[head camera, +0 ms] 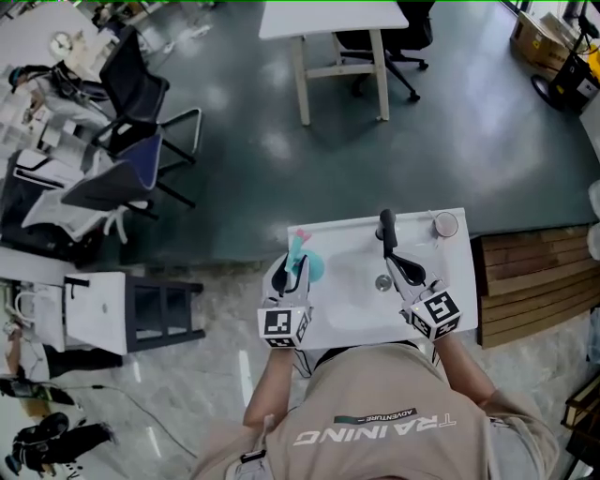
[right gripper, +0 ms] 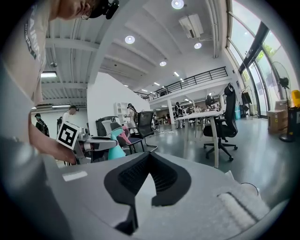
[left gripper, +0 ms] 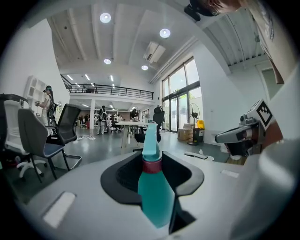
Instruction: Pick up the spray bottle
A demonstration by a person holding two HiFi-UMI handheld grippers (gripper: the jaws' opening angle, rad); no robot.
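A teal spray bottle (head camera: 302, 257) with a dark red collar and a pink trigger stands upright between the jaws of my left gripper (head camera: 292, 277), which is shut on its body (left gripper: 153, 192). It hangs over the left rim of the white sink (head camera: 347, 302). My right gripper (head camera: 396, 266) is over the basin by the black faucet (head camera: 386, 228); its jaws (right gripper: 149, 157) meet at the tips with nothing between them. From the right gripper view the bottle (right gripper: 115, 150) shows at the left, in the left gripper (right gripper: 96, 143).
A round cup (head camera: 445, 225) sits at the sink's back right corner. Wooden planks (head camera: 534, 281) lie to the right, a white cabinet (head camera: 94, 311) and a black shelf (head camera: 164, 309) to the left. Office chairs (head camera: 131, 94) and a white table (head camera: 333, 19) stand beyond.
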